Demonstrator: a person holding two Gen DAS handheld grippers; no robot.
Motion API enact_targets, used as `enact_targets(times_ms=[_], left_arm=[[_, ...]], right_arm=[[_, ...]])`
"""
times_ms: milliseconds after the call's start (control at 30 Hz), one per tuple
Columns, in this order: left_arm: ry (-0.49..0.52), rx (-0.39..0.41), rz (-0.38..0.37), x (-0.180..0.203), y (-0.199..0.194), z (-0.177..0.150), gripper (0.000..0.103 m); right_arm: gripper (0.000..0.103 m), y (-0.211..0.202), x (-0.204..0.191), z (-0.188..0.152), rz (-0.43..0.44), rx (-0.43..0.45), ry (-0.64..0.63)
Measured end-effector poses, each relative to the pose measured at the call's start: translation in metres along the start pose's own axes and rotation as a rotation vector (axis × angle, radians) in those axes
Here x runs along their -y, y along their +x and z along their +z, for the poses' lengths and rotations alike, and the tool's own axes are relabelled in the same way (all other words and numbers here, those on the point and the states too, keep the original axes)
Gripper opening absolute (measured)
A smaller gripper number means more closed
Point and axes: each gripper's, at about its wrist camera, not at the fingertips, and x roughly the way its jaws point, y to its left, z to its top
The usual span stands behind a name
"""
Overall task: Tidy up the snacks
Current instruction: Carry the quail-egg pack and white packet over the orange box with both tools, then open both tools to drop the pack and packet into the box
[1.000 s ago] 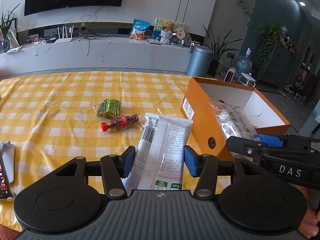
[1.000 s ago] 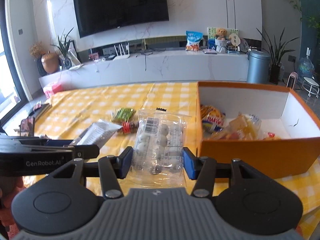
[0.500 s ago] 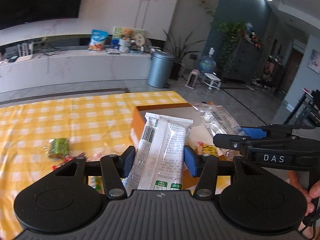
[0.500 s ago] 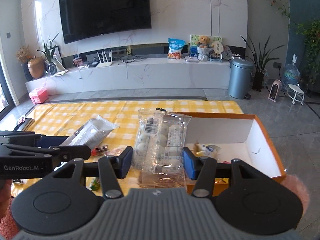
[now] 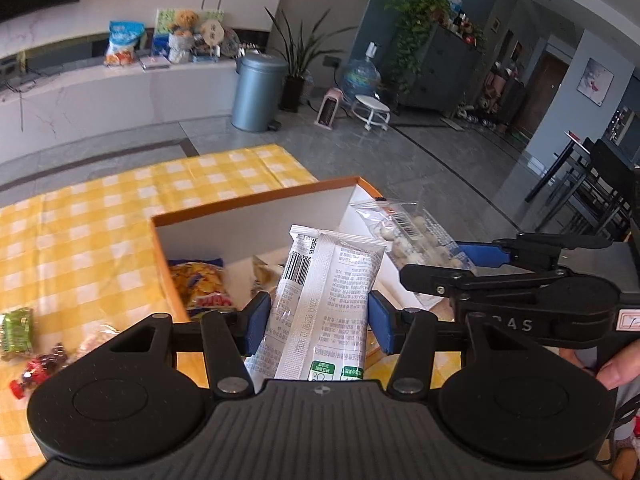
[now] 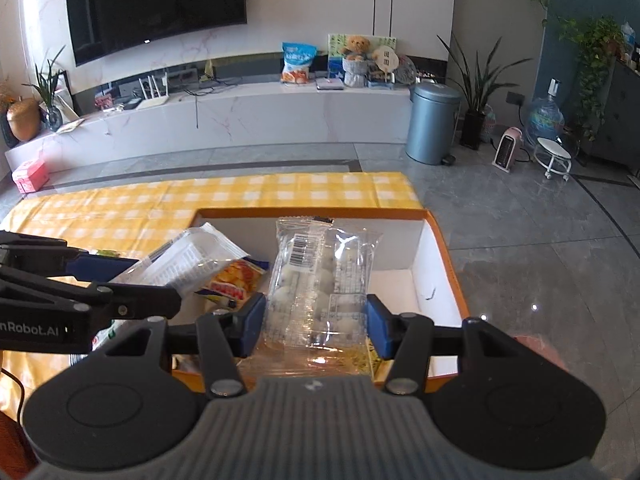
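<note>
Left tongs [image 5: 318, 322] clamped on the white wrapper pack [image 5: 324, 292]; right tongs [image 6: 316, 326] clamped on the clear bag of pale round sweets [image 6: 320, 280]. Both packs hang over the orange box [image 6: 444, 248], just ahead of and below my tongs, which sit close side by side. Risks as I judge them: tongs knocking each other on release; slick film slipping early; a long pack catching the box wall and tipping out onto the surface [image 5: 80, 240]. Box holds a yellow chip bag [image 5: 200, 284] and smaller wrapped bits. Loose green packet [image 5: 16, 330] and red sweet [image 5: 32, 372] remain outside, left of my left tongs.
</note>
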Motion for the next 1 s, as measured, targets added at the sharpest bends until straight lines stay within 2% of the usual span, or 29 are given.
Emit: enact_targets(times_ms=[200, 433, 1000], left_arm=[[0.010, -0.059, 0.005, -0.001, 0.036, 0.003, 0.060], [0.046, -0.108, 0.037, -0.001, 0.061, 0.001, 0.060], [0.113, -0.168, 0.067, 0.003, 0.088, 0.000, 0.060]], right_arm=[[0.052, 0.044, 0.017, 0.004, -0.010, -0.066, 0.002], [0.052, 0.082, 0.014, -0.003, -0.040, -0.126, -0.106], [0.054, 0.115, 0.023, -0.008, -0.065, -0.256, -0.150]])
